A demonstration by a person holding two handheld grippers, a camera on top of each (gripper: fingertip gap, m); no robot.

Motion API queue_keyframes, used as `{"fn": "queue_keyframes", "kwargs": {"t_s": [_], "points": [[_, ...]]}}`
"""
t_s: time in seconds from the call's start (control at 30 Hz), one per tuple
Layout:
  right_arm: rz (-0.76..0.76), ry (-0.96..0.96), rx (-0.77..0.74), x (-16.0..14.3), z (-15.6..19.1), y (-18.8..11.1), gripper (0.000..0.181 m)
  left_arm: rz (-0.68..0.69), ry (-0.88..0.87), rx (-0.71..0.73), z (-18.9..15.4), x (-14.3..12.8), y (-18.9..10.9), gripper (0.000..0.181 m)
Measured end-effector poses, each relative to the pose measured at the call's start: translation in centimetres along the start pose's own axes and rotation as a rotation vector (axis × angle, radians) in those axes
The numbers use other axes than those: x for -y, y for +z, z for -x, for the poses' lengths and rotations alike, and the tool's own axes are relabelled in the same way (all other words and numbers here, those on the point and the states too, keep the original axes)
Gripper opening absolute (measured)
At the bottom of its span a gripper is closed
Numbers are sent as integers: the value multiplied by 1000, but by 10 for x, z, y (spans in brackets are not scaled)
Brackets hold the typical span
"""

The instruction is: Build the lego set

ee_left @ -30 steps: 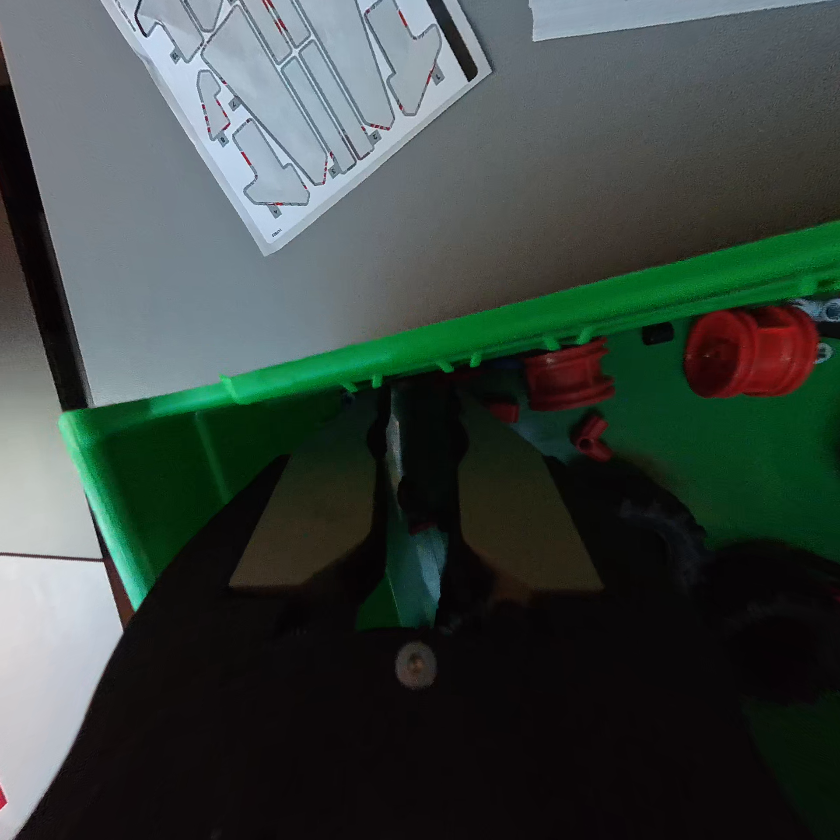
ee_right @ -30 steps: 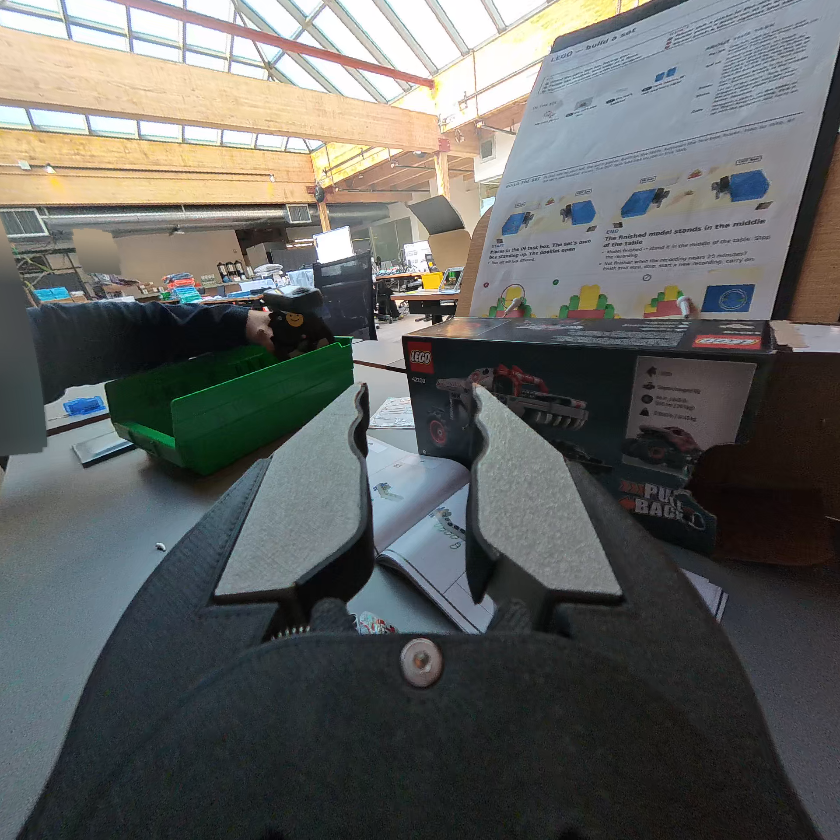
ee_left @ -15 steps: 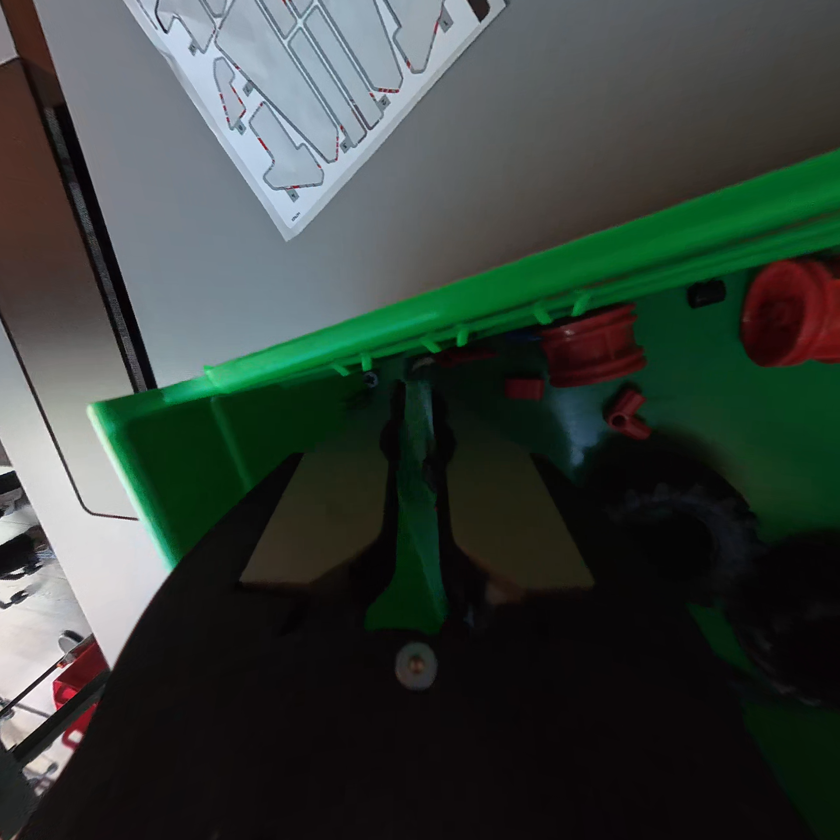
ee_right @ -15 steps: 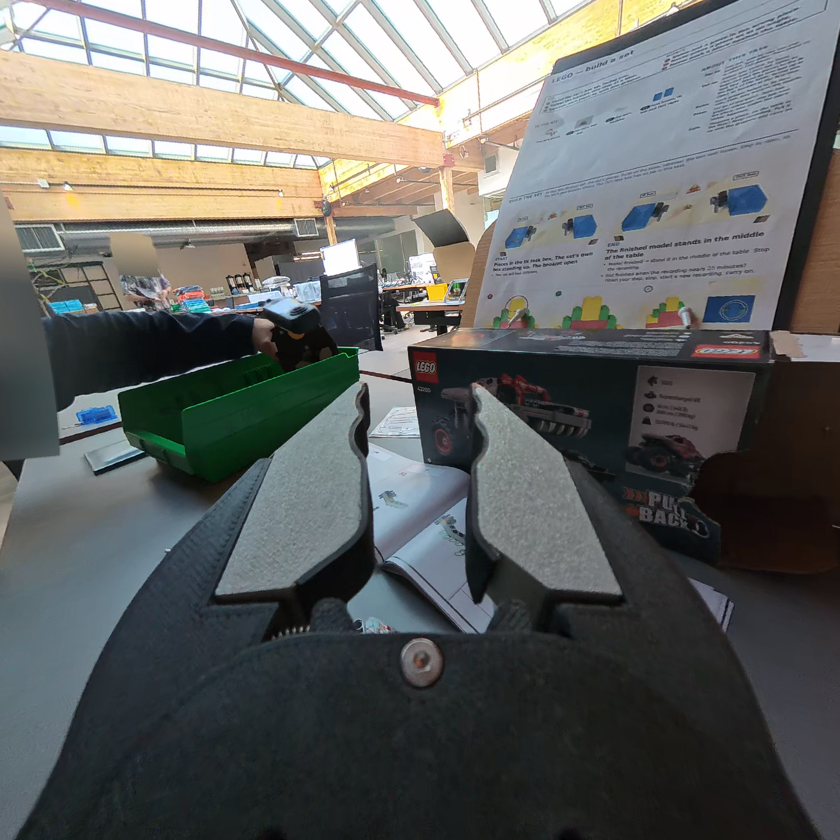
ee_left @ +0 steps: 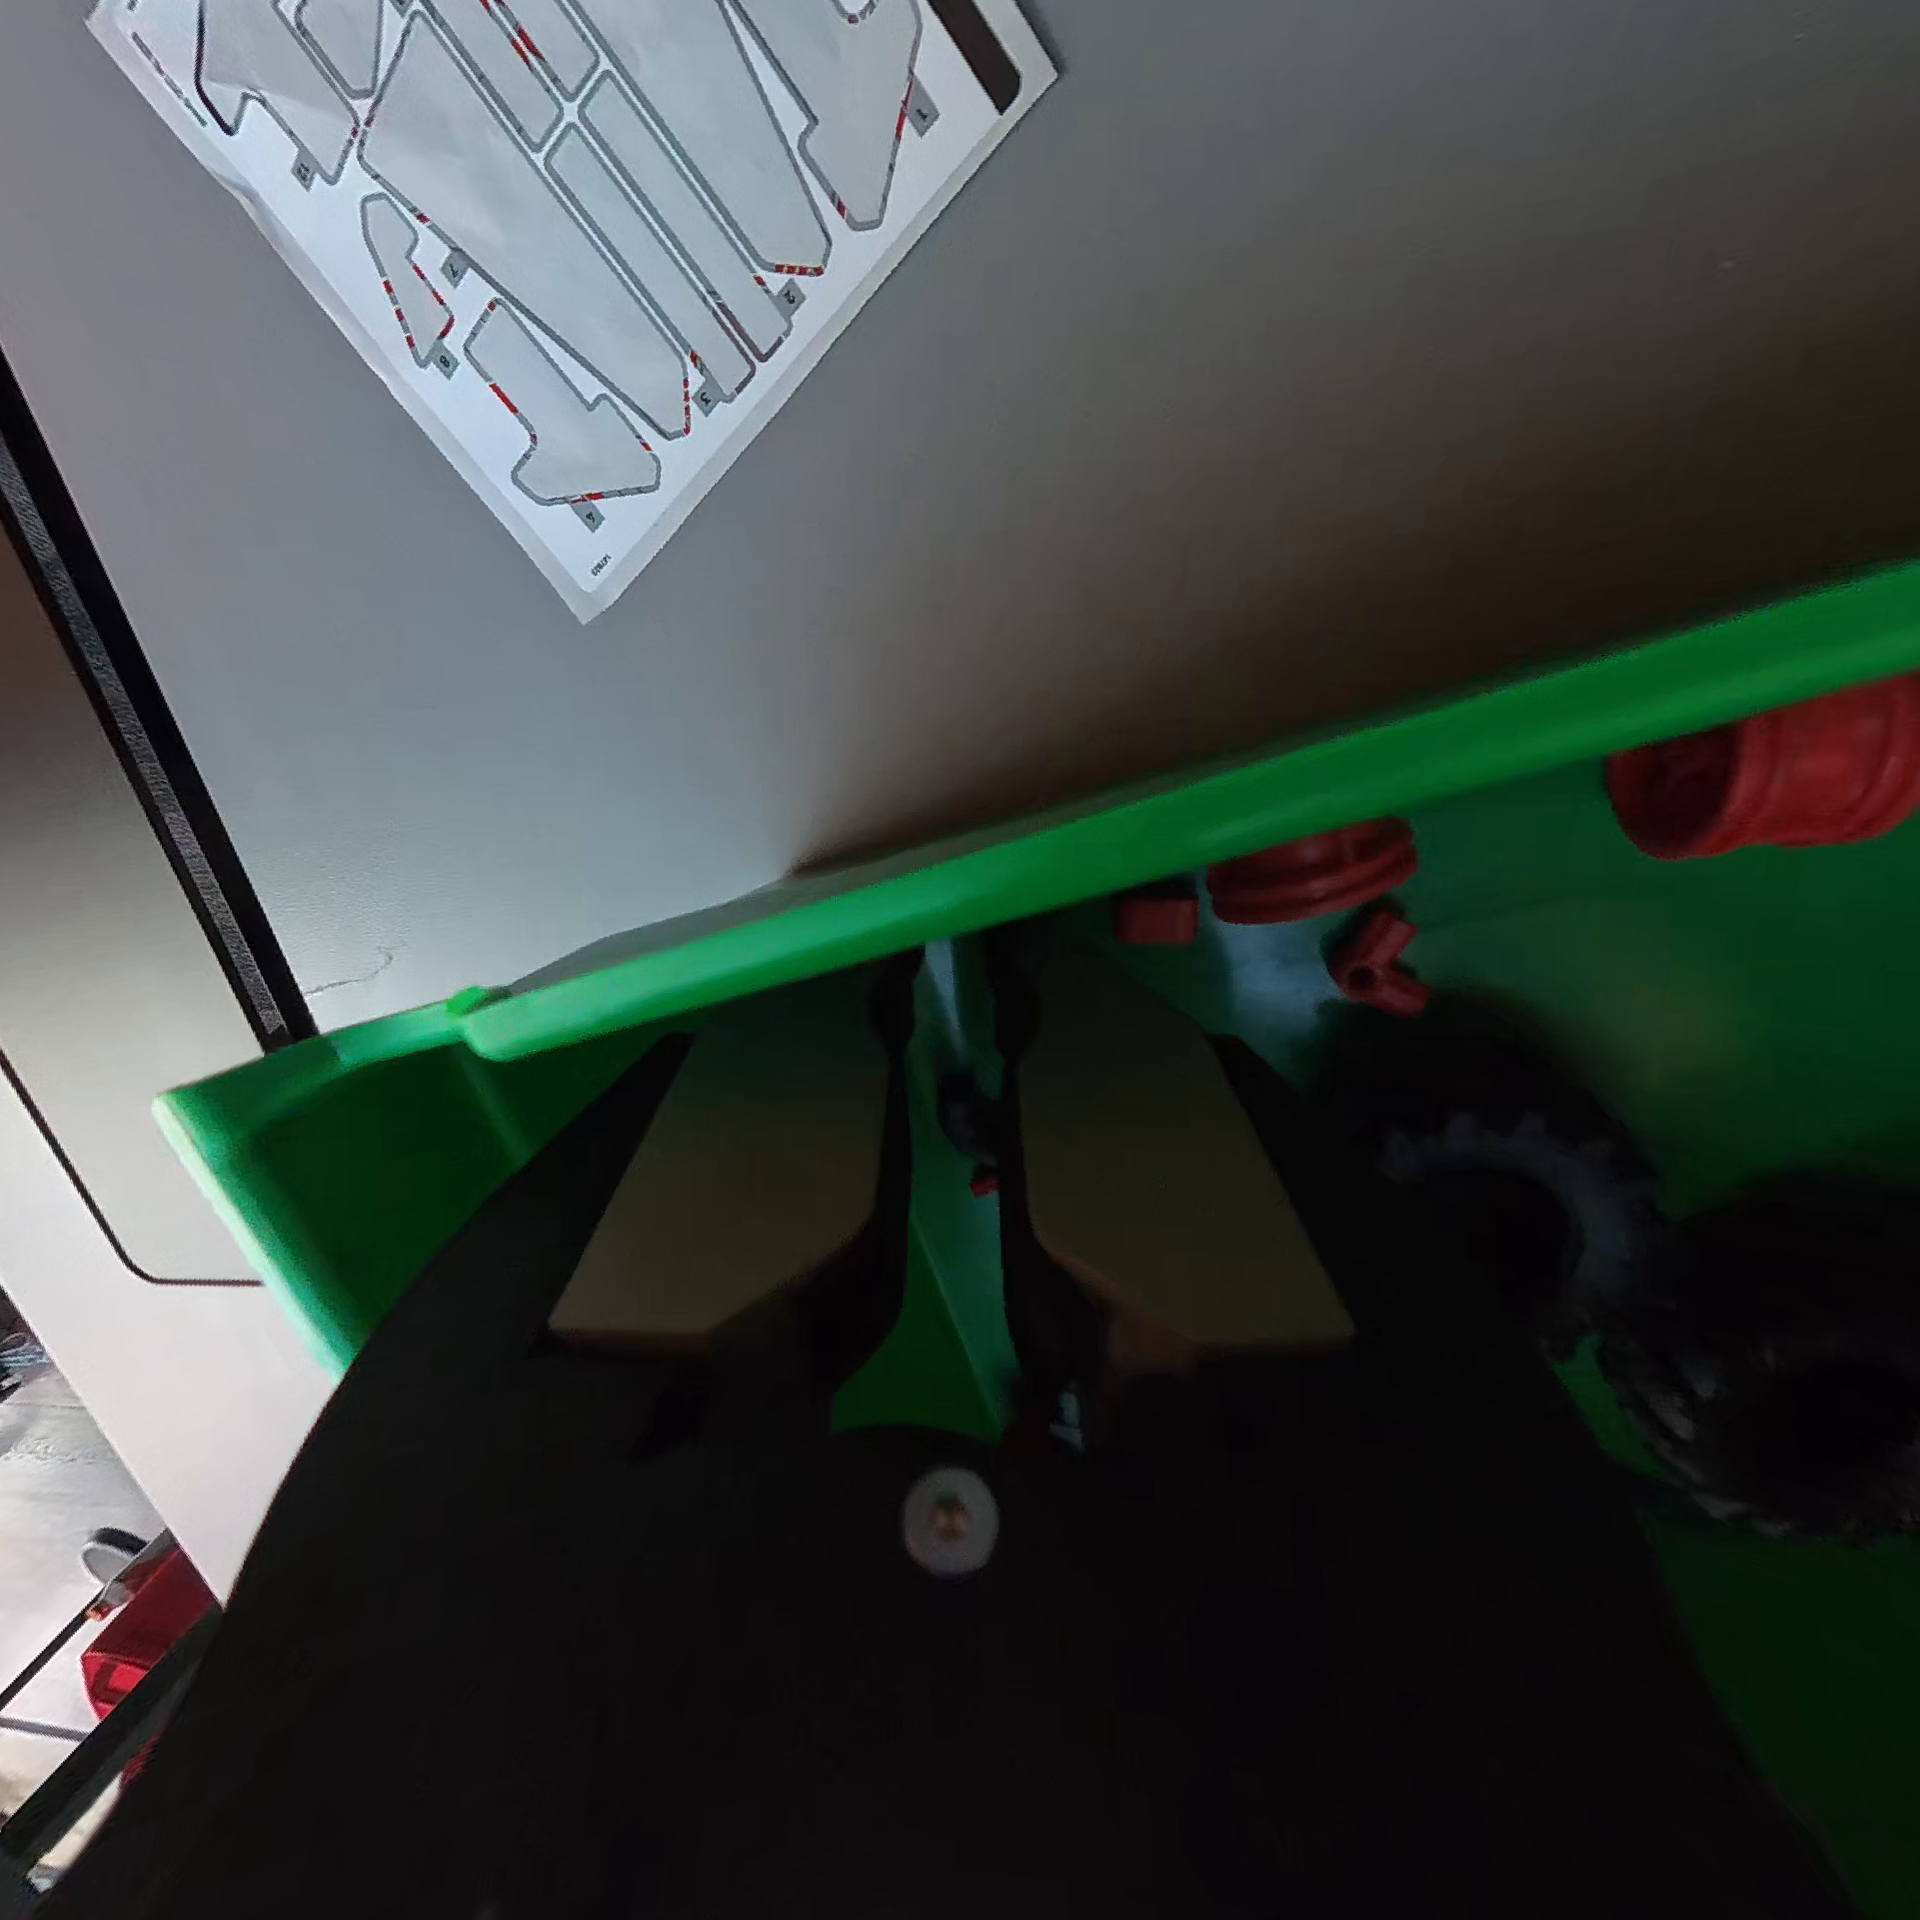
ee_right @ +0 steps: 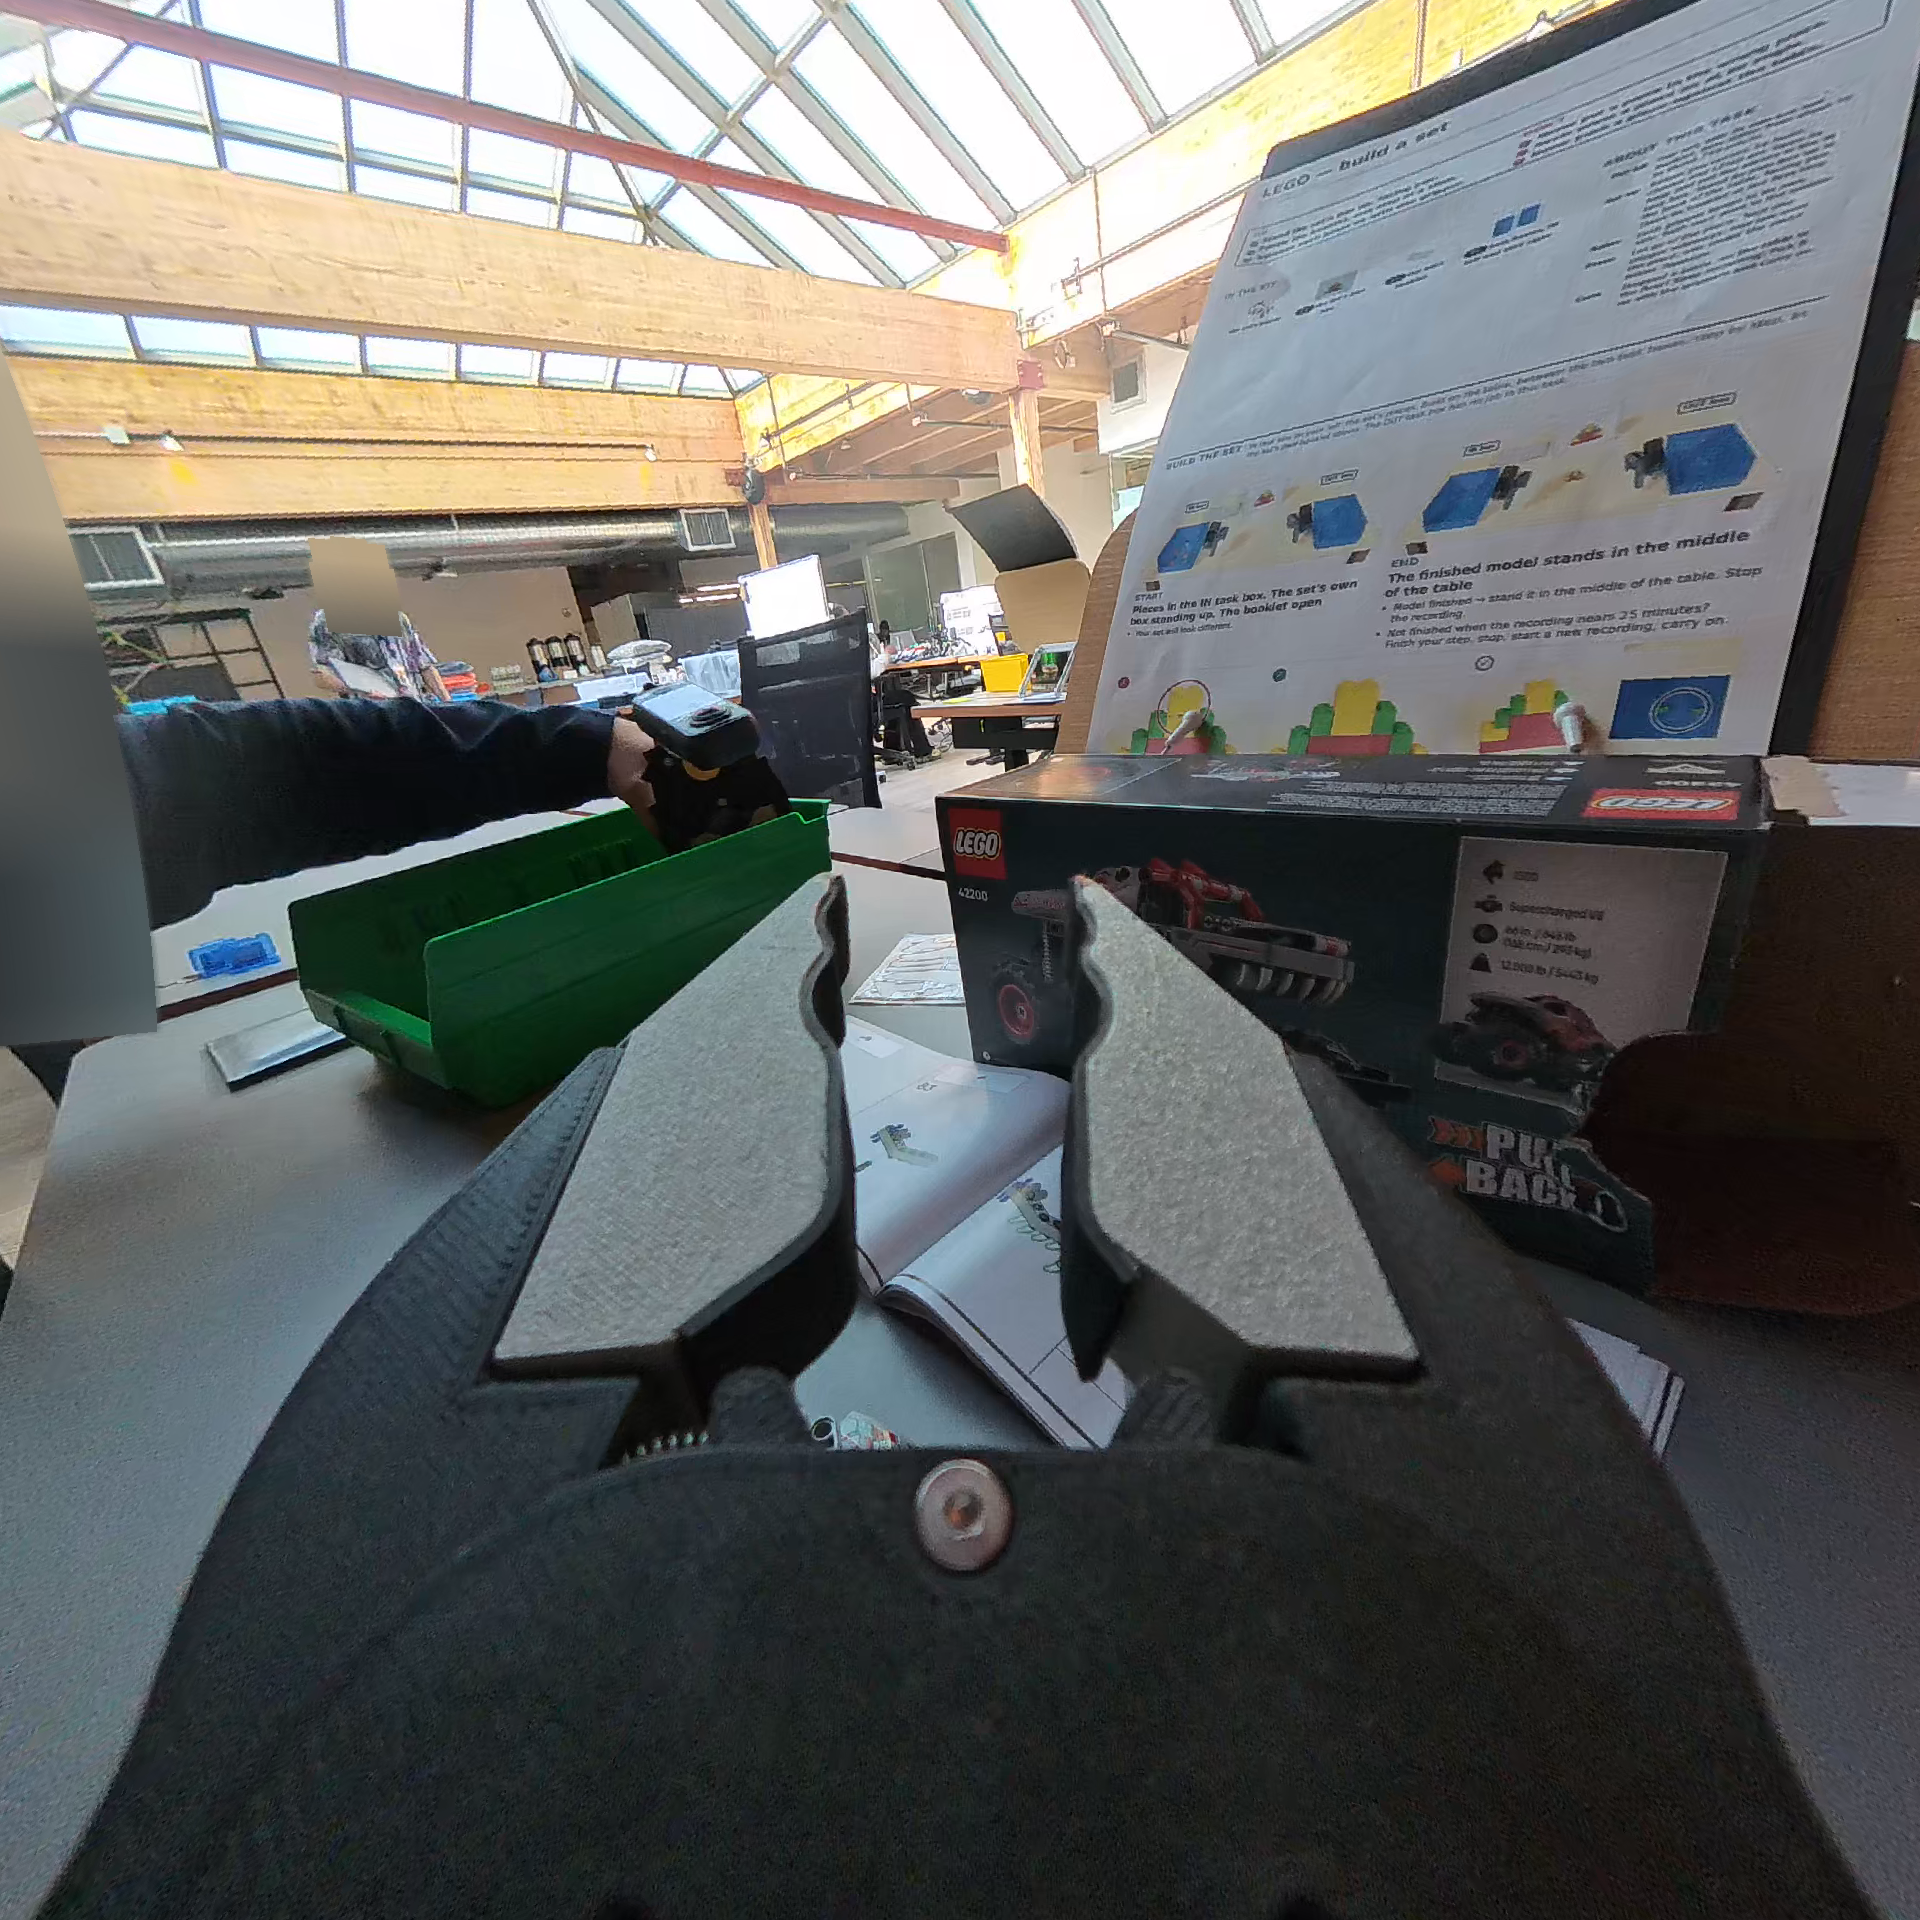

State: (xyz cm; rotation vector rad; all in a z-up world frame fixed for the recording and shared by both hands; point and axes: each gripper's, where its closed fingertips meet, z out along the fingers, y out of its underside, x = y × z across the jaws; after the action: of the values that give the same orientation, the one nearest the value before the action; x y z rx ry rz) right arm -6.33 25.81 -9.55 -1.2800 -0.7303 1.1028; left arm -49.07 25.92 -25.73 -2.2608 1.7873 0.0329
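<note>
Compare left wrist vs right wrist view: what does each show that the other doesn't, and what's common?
Left wrist only: the inside of the green bin with red wheel hubs, a small red connector, black tyres, and a small dark piece between the left gripper fingers.

Right wrist only: the open, empty right gripper, the set box, open instruction booklet, leaning poster and the hall behind.

Both: the green bin, the grey table, the sticker sheet and the left gripper.
</note>
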Motion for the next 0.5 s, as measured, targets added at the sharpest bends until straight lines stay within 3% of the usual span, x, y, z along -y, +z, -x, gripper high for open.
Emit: {"fn": "queue_keyframes", "kwargs": {"t_s": [0.03,0.33,0.4,0.5], "points": [[-2,-1,-1,0,0,0,37,7,14,-31,-6,-2,0,0],[-7,3,19,2,4,1,37,42,6,-34,-13,-17,-9,6],[-5,1,20,1,5,1,37,11,-82,40,3,-11,-9,11],[-15,-1,17,4,4,-1,37,3,-184,-50,-4,-7,-3,18]]}}
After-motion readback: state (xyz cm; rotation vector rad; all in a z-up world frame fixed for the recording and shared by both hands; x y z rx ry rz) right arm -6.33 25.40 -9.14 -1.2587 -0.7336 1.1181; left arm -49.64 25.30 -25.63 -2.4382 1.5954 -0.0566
